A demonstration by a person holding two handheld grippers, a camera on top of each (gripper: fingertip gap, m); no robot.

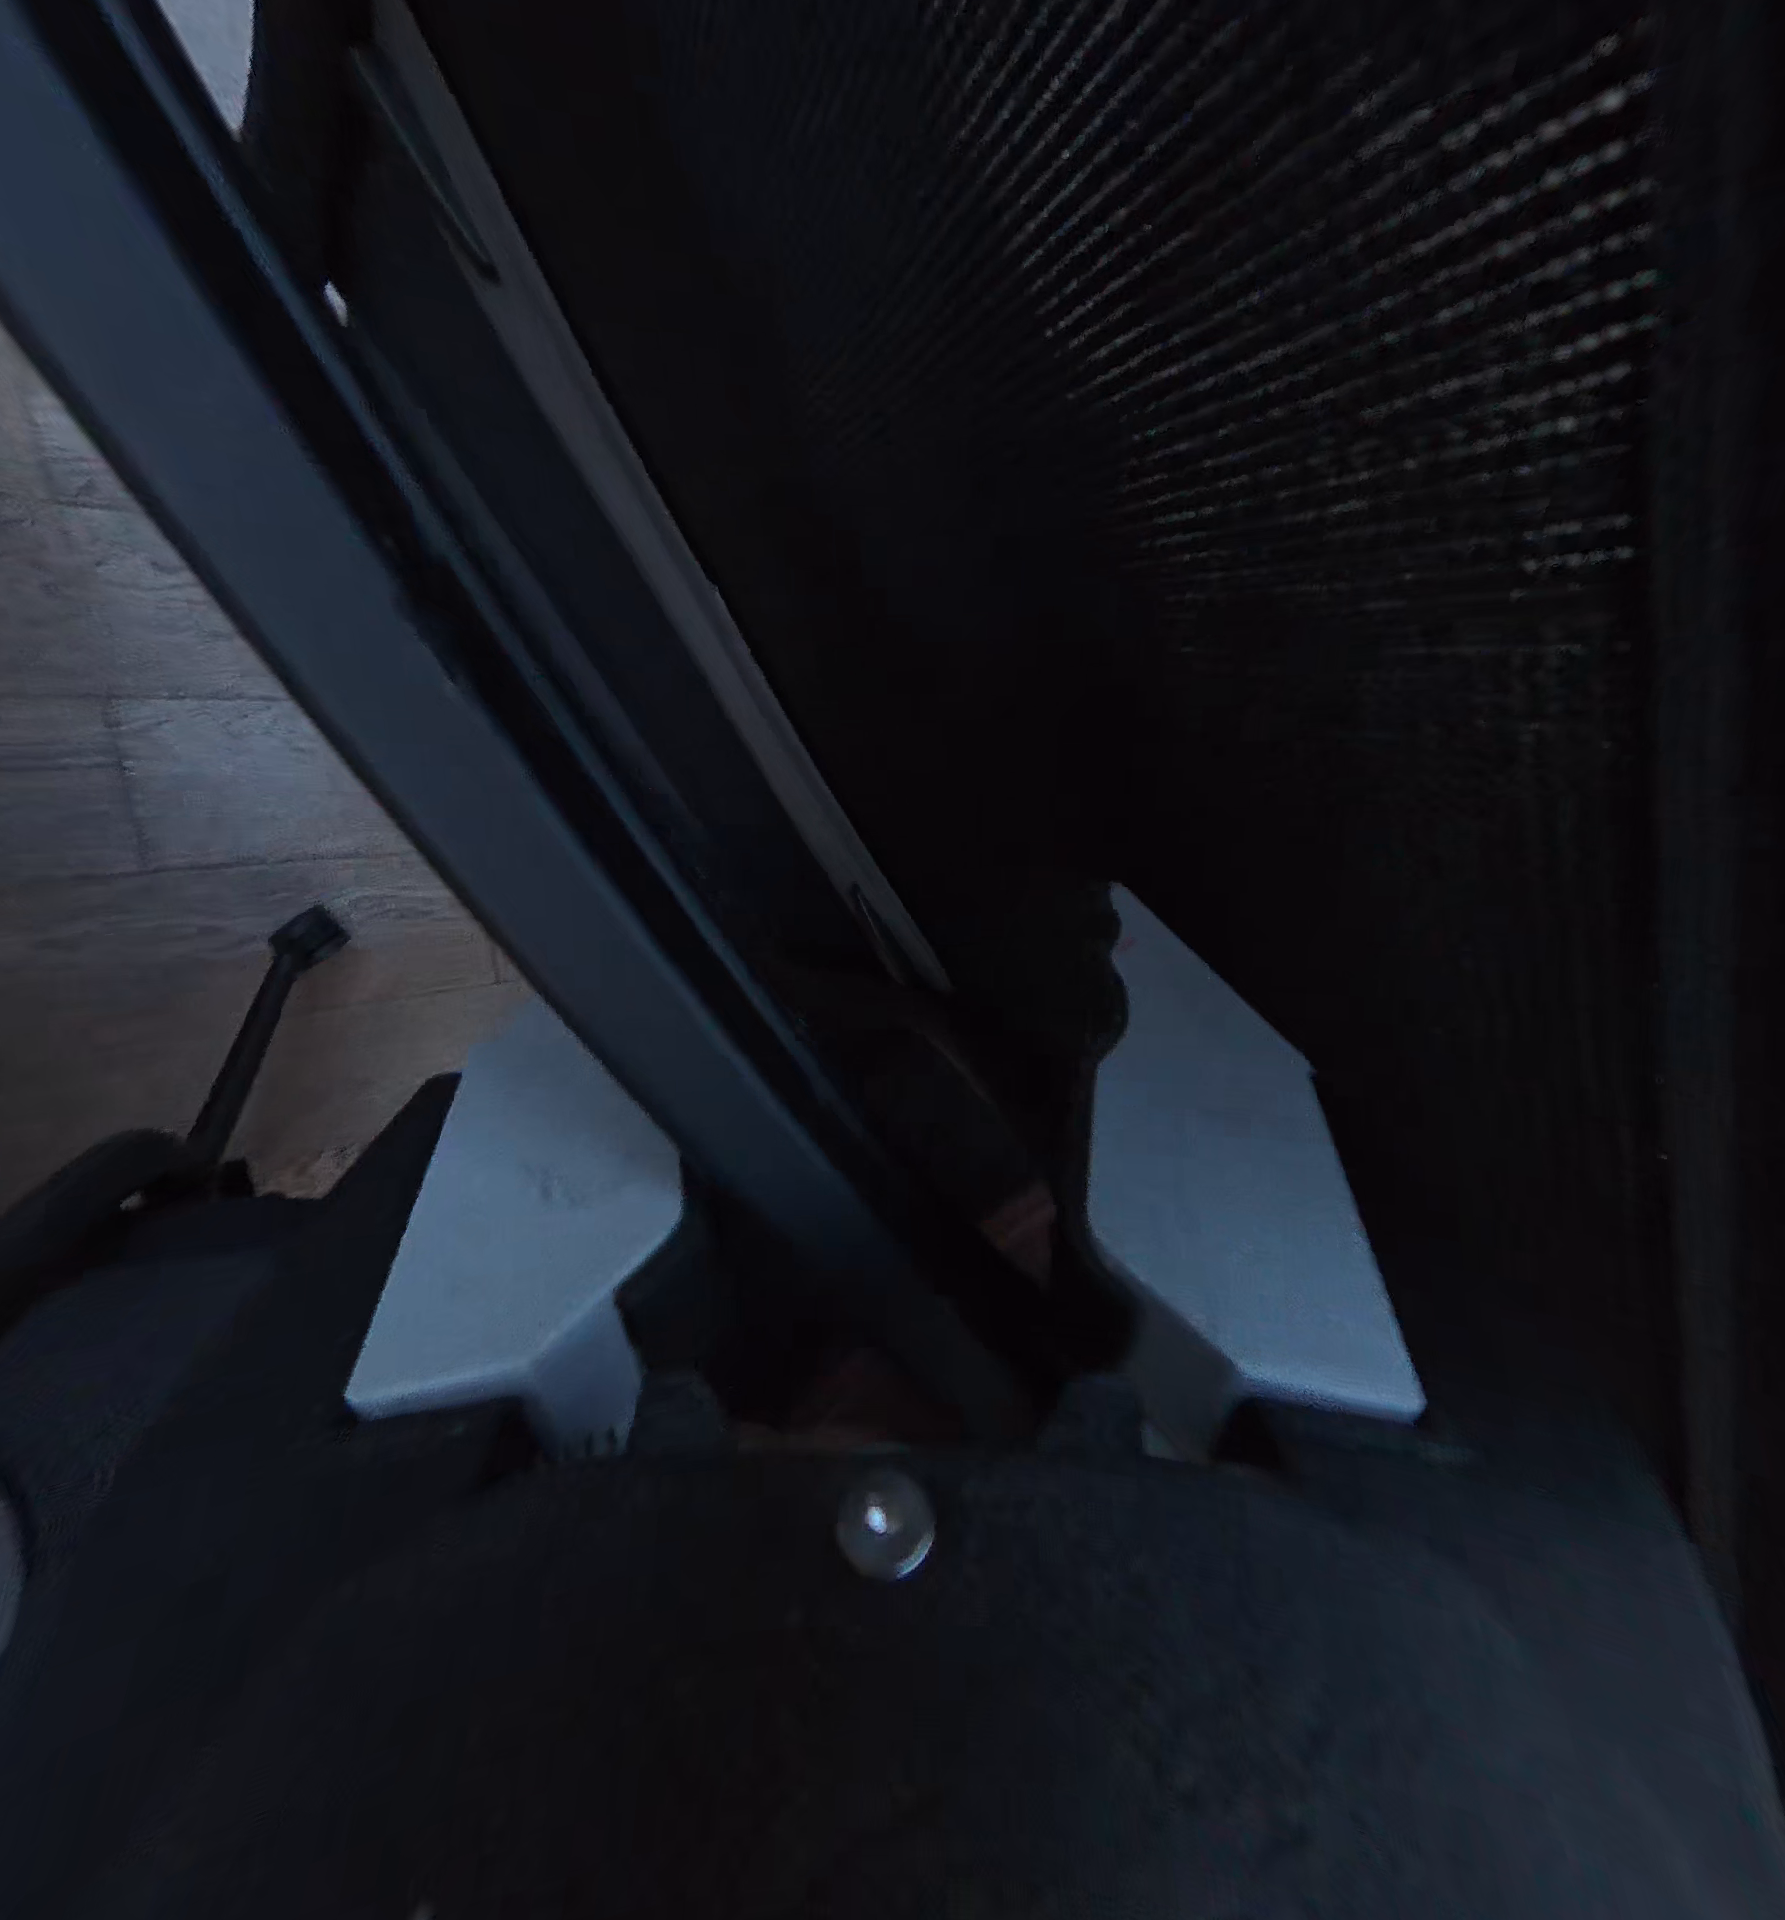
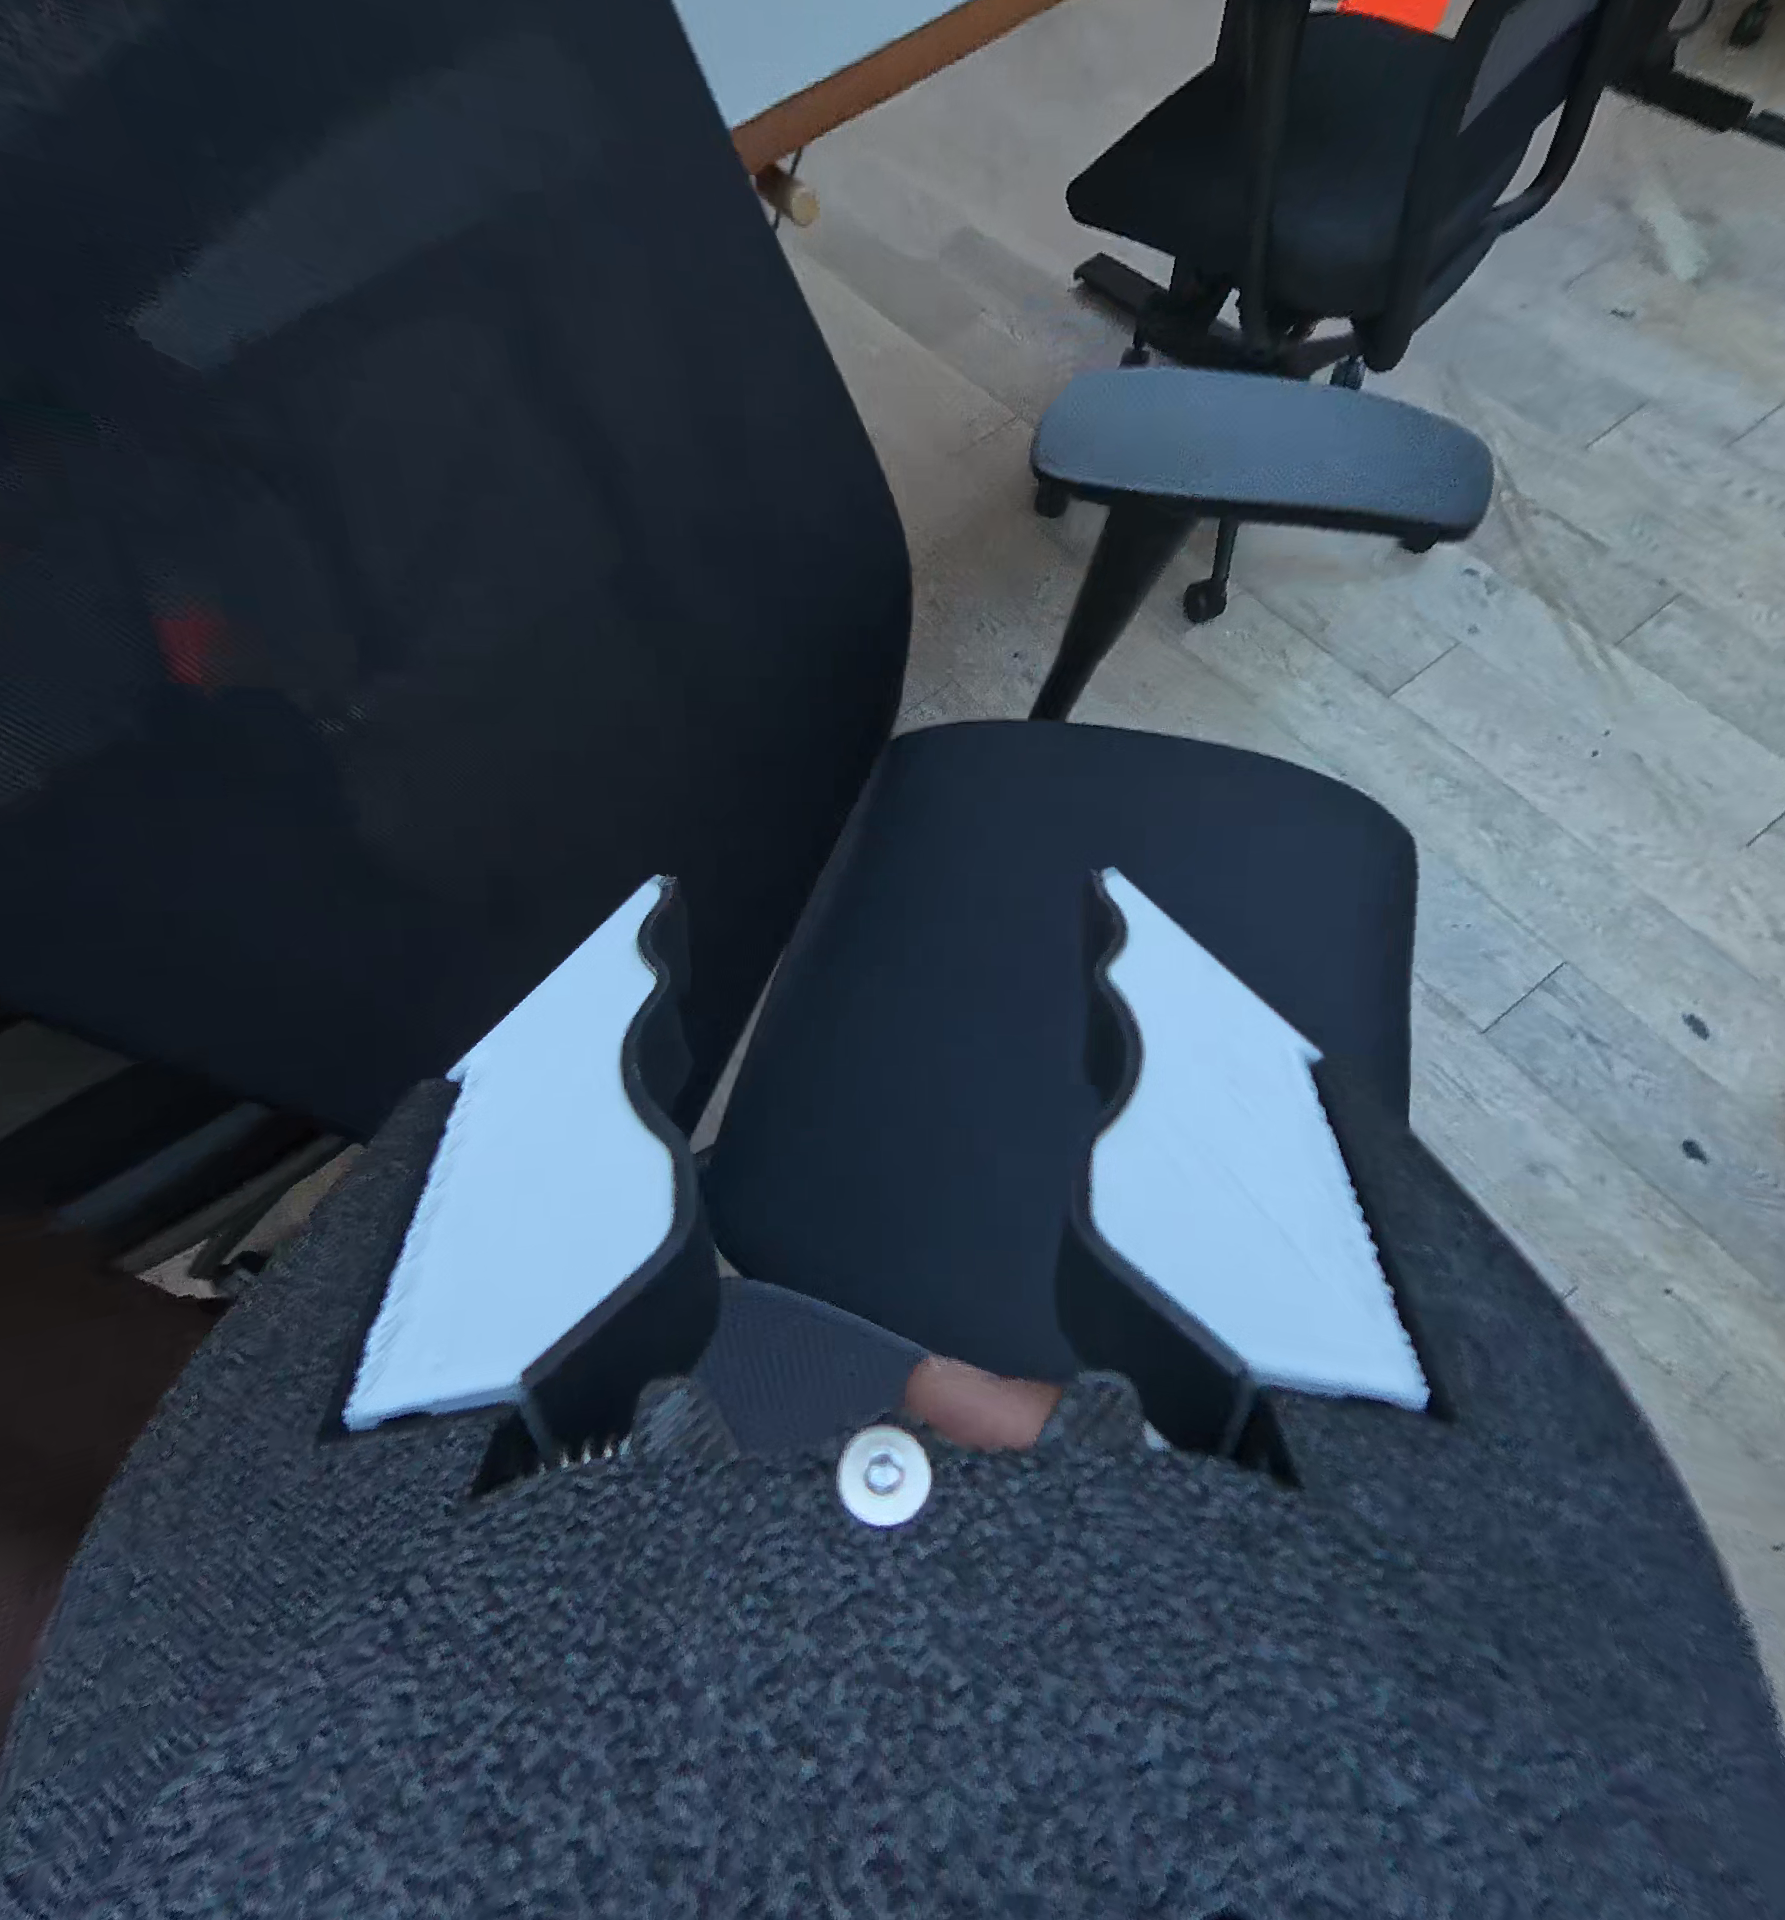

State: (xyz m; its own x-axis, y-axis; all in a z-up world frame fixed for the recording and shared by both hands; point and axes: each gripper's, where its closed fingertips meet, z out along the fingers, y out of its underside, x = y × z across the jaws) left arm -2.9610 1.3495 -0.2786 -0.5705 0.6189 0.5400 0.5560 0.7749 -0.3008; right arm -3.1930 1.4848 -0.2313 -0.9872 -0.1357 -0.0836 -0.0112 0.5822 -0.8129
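My left gripper (image 1: 893, 1049) is pressed up close to a black office chair's backrest. Its white fingers (image 1: 514, 1195) stand wide apart, and the chair's grey back frame bar (image 1: 368, 644) runs diagonally between them. The view is too dark to tell whether the pads touch the bar. Black mesh (image 1: 1335, 468) fills the right of that view. My right gripper (image 2: 883, 883) is open and empty, just above a black padded armrest (image 2: 1075, 831) of the same chair. The mesh backrest (image 2: 348, 468) rises at its left.
The chair's other armrest (image 2: 1262, 452) stands beyond on its post. A second black office chair (image 2: 1366, 187) is behind it on the light wood floor (image 2: 1594, 727). A white desk edge (image 2: 836, 73) is at the back. A chair base leg (image 1: 254, 1018) shows low on the left.
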